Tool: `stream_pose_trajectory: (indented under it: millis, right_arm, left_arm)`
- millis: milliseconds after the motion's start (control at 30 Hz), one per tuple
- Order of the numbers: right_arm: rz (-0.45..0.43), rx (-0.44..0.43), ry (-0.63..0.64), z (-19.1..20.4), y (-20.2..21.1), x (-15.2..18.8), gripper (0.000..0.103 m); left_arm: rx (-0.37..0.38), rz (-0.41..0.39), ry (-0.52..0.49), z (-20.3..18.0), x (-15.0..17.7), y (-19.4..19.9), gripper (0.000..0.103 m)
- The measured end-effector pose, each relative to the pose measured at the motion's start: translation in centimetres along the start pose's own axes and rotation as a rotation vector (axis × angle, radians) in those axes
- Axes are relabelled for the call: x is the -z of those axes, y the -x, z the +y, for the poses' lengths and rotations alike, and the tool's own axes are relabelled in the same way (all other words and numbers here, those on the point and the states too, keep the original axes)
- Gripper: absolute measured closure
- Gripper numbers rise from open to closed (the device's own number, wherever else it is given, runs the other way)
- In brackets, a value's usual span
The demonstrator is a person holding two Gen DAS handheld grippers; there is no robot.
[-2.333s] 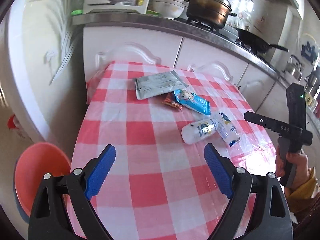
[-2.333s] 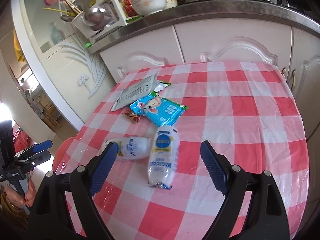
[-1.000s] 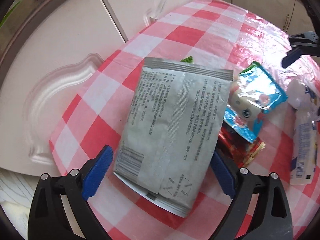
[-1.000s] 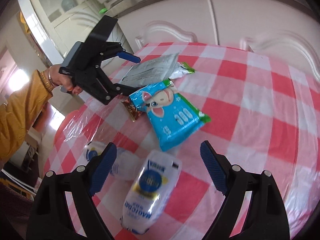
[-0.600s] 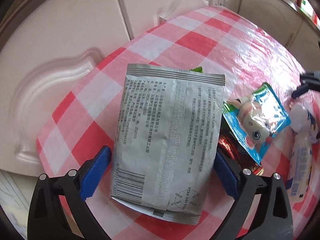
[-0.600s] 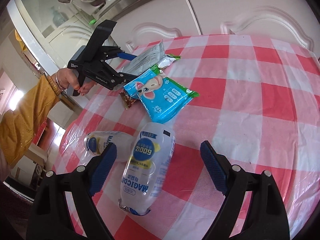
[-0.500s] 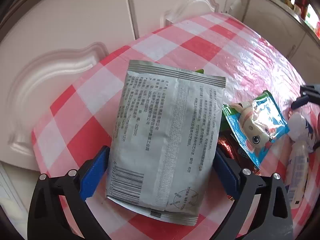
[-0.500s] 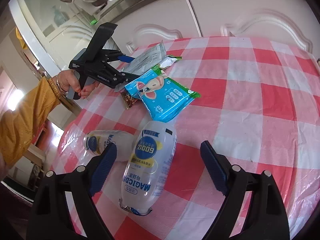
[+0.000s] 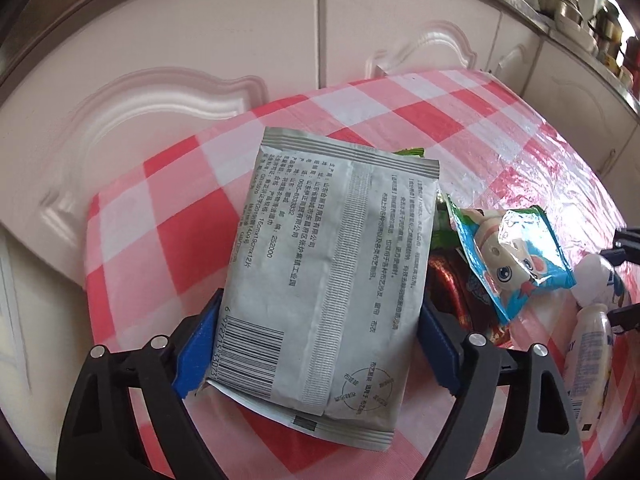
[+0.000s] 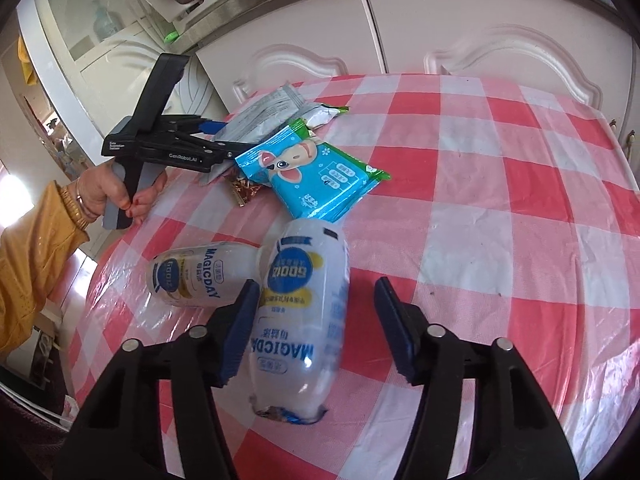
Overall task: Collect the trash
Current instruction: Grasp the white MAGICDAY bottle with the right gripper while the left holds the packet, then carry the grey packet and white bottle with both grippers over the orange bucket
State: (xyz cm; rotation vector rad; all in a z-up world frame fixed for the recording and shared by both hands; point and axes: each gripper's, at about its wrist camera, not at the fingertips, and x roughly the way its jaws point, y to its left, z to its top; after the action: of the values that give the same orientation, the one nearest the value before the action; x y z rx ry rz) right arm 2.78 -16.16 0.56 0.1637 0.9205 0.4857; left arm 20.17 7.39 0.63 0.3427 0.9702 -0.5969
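Grey packet [image 9: 332, 264] lifted, tilted; barcode, printed text visible.

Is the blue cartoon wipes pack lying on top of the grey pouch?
No. The blue wipes pack lies beside the grey pouch, on the checked tablecloth.

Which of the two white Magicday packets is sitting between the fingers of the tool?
The nearer white packet, lying lengthwise between the right tool's fingers. The other white packet lies crosswise outside them, off to the left.

Table [image 10: 520, 208] covered in red-and-white checked plastic cloth, backed by cream cabinet doors [image 10: 500, 28] with moulded panels, steel-edged countertop [image 9: 560, 36] above them, kettle [image 9: 556, 0] set on it, glazed door [image 10: 96, 36] left of the table, daylight throughout
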Motion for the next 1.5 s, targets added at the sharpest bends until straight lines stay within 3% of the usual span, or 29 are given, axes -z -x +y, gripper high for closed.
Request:
stream_pose_trajectory:
  millis: [267,500,733,867,1167,1500]
  right_arm:
    - [-0.062,0.007,-0.079,-1.3,1.1,1.2,0.059]
    - [-0.110,-0.003,-0.161,-2.7,2.4,2.1,0.059]
    - [-0.126,-0.003,-0.161,-2.2,3.2,3.1,0.059]
    - [-0.132,-0.005,-0.169,-1.8,3.6,3.8,0.059]
    - [-0.121,-0.026,-0.170,-0.1,4.2,5.6,0.059]
    - [-0.080,-0.060,-0.170,2.3,4.0,6.6,0.059]
  left_arm:
    - [-0.012,-0.056,0.132,0.0,2.9,2.8,0.017]
    - [-0.037,-0.087,0.207,-1.4,6.0,5.3,0.017]
    - [-0.069,-0.111,0.294,-2.7,9.3,7.7,0.017]
    - [-0.106,-0.124,0.374,-3.0,11.4,9.0,0.017]
    - [-0.261,-0.163,0.524,-3.0,16.0,12.3,0.017]
    - [-0.368,-0.165,0.587,-3.7,19.6,14.7,0.017]
